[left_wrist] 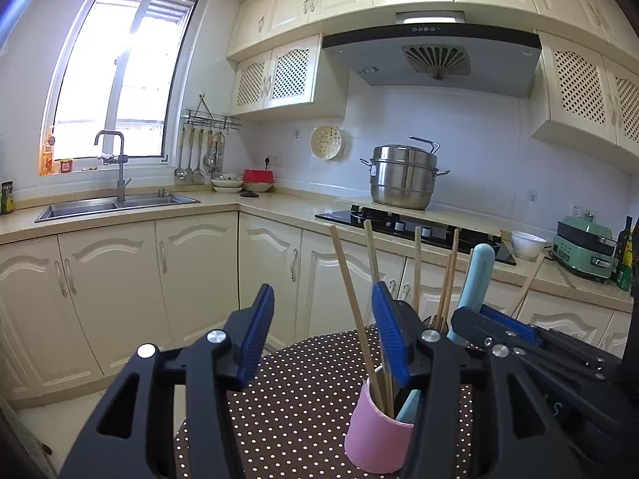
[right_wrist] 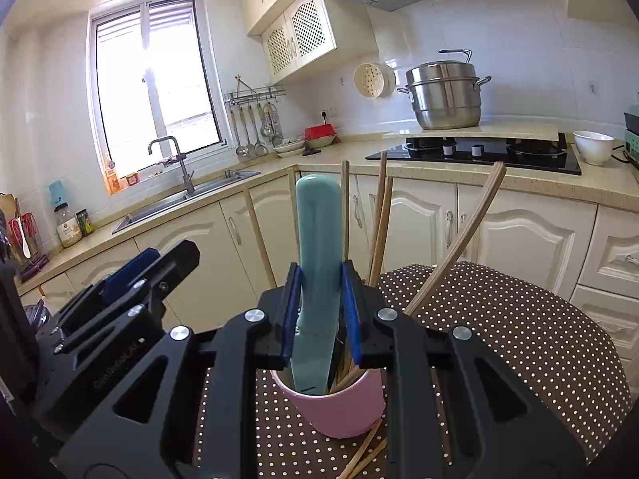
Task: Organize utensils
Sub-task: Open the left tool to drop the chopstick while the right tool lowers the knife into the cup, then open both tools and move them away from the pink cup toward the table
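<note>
A pink cup stands on a brown polka-dot table and holds several wooden chopsticks and a teal-handled knife, blade down. My right gripper is shut on the teal knife just above the cup's rim. In the left wrist view the pink cup sits low and right of centre with chopsticks and the teal knife standing in it. My left gripper is open and empty, just left of the cup. Two loose chopsticks lie on the table by the cup.
Cream kitchen cabinets and a counter run behind the table, with a sink, a black hob, a steel steamer pot, a white bowl and a green appliance. The right gripper's body shows beside the cup.
</note>
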Motion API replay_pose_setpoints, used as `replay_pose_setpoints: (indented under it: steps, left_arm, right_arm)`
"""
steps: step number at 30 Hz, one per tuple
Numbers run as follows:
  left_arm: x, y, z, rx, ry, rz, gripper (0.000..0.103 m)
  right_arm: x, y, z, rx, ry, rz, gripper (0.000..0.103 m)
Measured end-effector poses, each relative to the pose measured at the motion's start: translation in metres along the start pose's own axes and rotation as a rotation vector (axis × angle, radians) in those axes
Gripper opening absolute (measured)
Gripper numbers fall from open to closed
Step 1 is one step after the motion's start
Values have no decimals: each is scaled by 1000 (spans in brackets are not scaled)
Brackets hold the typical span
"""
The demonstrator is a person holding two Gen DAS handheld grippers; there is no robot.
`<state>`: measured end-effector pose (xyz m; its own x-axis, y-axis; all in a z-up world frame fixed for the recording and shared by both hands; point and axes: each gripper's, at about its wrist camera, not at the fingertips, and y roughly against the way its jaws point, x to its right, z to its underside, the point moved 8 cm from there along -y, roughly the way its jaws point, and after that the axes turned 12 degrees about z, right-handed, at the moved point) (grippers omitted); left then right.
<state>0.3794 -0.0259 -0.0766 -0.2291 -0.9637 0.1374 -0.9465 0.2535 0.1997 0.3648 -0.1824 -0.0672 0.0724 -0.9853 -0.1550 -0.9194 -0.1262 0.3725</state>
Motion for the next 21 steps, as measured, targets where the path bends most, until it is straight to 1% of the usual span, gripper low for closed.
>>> replay_pose_setpoints:
  steps: [6, 12, 17, 21]
  left_arm:
    - [-3, 6, 3, -10, -30, -35, 54]
    - [-7, 12, 5, -16, -37, -55, 55]
    - [-16, 16, 7, -31, -27, -73, 55]
    - [-21, 17, 9, -45, -17, -81, 56]
  right_arm:
    - [-2, 0, 5, -1, 8, 12, 21]
    - [-7, 1, 8, -5, 30, 17, 21]
    - [-15, 0, 10, -5, 72, 28, 21]
    - [-19, -5, 16, -28, 97, 38, 21]
